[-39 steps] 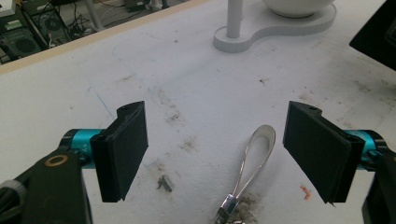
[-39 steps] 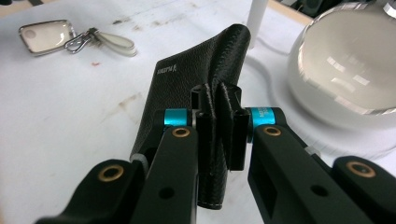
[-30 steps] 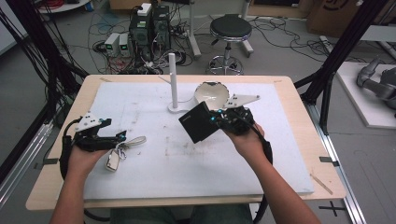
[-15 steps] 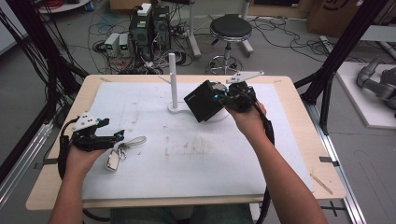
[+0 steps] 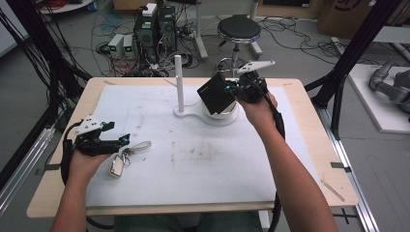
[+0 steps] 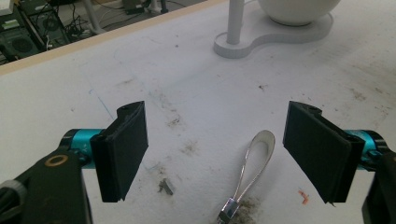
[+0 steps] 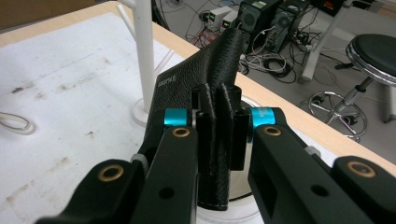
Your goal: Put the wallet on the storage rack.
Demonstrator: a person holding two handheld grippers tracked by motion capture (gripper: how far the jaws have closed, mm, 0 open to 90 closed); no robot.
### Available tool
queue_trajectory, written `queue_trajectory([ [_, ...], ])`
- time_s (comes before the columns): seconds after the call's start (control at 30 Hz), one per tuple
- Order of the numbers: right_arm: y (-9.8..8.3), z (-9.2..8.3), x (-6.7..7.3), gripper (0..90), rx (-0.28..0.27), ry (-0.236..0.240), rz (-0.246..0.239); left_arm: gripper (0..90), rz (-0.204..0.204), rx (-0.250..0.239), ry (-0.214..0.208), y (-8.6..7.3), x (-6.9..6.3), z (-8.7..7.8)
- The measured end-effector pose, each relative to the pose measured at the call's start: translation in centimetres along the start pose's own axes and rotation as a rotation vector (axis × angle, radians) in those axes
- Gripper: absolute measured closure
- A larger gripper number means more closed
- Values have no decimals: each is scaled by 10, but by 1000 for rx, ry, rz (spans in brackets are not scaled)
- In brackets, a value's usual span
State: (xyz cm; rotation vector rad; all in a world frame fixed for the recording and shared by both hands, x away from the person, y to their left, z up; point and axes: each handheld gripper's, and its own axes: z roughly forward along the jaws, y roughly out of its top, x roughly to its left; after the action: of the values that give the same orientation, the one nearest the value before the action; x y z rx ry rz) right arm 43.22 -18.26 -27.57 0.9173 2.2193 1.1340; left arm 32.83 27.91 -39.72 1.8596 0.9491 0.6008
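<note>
A person seated at the near edge of a wooden table [image 5: 309, 130] works two hand-held grippers over a white, scuffed mat [image 5: 203, 159] that covers most of the surface. The right gripper [image 5: 231, 88], raised near the far edge, has its jaws clamped tight on a black leather wallet [image 5: 216, 94], which hangs tilted in the air just above a white bowl [image 5: 223, 114]. In the right gripper view the wallet [image 7: 205, 79] stands pinched edge-on between the two black jaws, with the bowl's rim pale beneath it. The bowl sits on a flat white stand [image 5: 193, 115] whose upright post [image 5: 179, 82] rises just left of the wallet, close enough to crowd that side. The left gripper [image 5: 126, 140] rests low by the table's left edge, its jaws spread wide and gripping nothing. In the left gripper view a silver strap loop [image 6: 254, 158] lies on the mat between the open jaws, touching neither. In the high view the loop [image 5: 140, 145] leads to a small pale tag [image 5: 116, 166] beside the left hand [image 5: 84, 162]. The middle of the mat and its near right corner lie open between the two arms, stained with grey scuffs
</note>
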Motion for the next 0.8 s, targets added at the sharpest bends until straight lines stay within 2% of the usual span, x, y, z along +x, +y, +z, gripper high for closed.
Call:
queue_trajectory([
  [0.27,6,9,-6,860,4,-25,-2,221,-11,5,6,-3,4,-1],
  [0.5,2,20,-14,860,34,-51,21,222,-13,9,10,-5,5,-1],
  [0.8,-3,30,-22,858,64,-95,12,221,-14,16,8,-6,4,1],
])
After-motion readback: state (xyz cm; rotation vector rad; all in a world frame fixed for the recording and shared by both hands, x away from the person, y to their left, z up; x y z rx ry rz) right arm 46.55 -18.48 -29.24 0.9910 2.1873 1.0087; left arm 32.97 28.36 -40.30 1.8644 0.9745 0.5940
